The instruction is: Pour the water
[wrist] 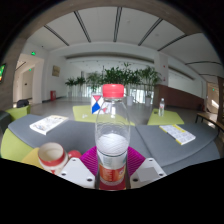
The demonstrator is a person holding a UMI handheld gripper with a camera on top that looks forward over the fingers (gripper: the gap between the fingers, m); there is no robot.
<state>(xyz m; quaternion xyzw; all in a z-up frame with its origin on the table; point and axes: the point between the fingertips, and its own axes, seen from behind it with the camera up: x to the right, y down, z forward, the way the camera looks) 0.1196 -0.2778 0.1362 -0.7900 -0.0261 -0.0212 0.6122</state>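
Red-capped clear water bottle (112, 135) stands upright, clamped between the pink pads of the level hand-held gripper (112, 172) above the desk (150, 140).

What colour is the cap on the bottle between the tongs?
Red. The cap tops the clear bottle, seen in the gripper view.

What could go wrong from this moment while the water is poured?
The bottle with its red cap still on stands tall between the fingers, so a loose grip may let it tilt or slip. The cap would block pouring unless it is removed. The cup sits close beside the gripper; a careless swing might knock it over.
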